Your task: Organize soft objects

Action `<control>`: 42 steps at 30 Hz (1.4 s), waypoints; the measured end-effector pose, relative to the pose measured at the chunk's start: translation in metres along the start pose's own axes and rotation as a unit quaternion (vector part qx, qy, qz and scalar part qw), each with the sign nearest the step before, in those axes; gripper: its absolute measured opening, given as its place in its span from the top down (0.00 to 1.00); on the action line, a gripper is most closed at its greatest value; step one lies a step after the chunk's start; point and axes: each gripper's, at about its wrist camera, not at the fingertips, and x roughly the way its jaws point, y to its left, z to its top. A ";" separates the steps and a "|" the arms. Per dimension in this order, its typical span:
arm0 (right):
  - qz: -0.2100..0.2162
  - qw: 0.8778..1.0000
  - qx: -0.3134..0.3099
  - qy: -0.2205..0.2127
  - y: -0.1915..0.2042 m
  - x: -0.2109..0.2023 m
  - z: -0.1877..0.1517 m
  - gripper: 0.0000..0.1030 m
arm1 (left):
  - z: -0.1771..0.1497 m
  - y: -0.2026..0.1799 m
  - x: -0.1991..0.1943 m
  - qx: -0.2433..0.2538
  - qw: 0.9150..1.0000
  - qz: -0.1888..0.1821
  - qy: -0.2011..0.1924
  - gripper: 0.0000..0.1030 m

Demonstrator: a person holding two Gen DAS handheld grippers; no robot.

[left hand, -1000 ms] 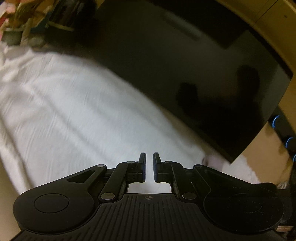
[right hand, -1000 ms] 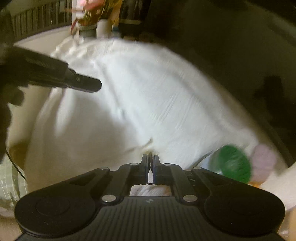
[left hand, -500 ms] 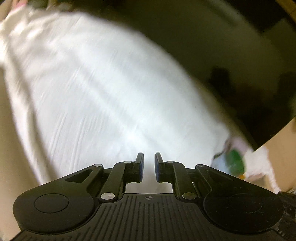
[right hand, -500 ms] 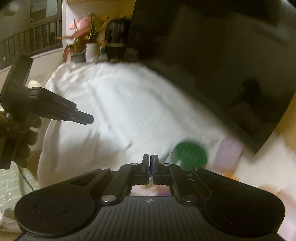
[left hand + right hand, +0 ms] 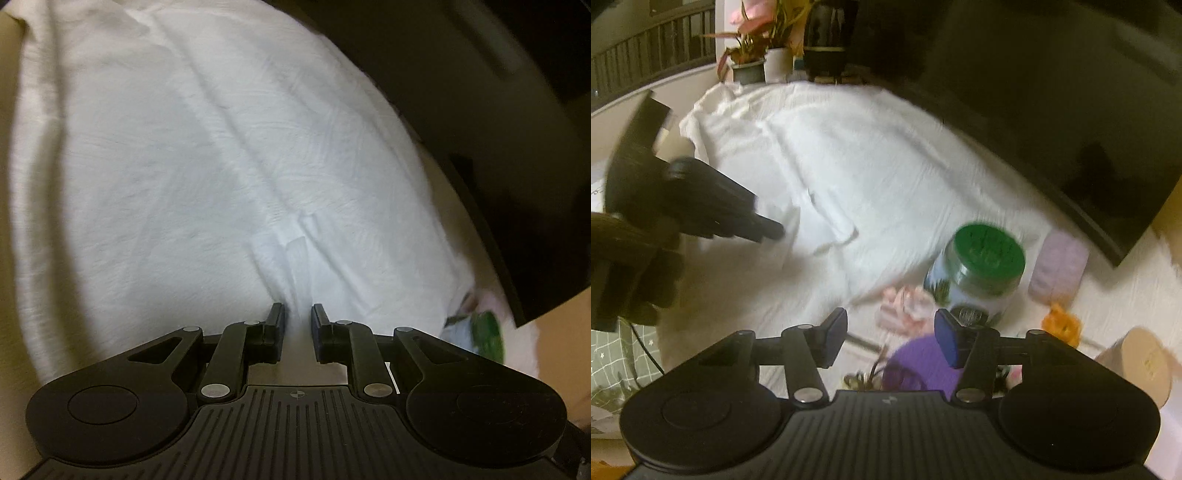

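A: Left gripper is opening, a pinched fold of the white cloth sitting between its jaws.

B: Right gripper is opening too, holding nothing. Beside the jar, pink cloth, purple piece, lilac towel are lying loose. I'd say sorting is barely starting.

A big white cloth covers most of the table. At the far end stand flower pots. Near the right edge sit a jar with a green lid, a folded lilac towel, a pink cloth, an orange thing and a purple thing.
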 end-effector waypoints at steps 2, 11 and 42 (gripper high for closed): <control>-0.002 1.000 -0.014 -0.010 0.001 0.002 0.007 0.44 | 0.000 -0.001 0.006 -0.009 1.000 -0.028 0.003 0.80; 0.063 0.995 -0.079 0.001 0.025 0.082 0.050 0.43 | -0.003 0.018 -0.013 -0.025 0.999 -0.022 -0.033 0.80; 0.163 0.978 -0.127 0.011 0.067 0.077 0.018 0.75 | -0.022 -0.062 0.009 0.247 0.964 0.085 0.049 0.78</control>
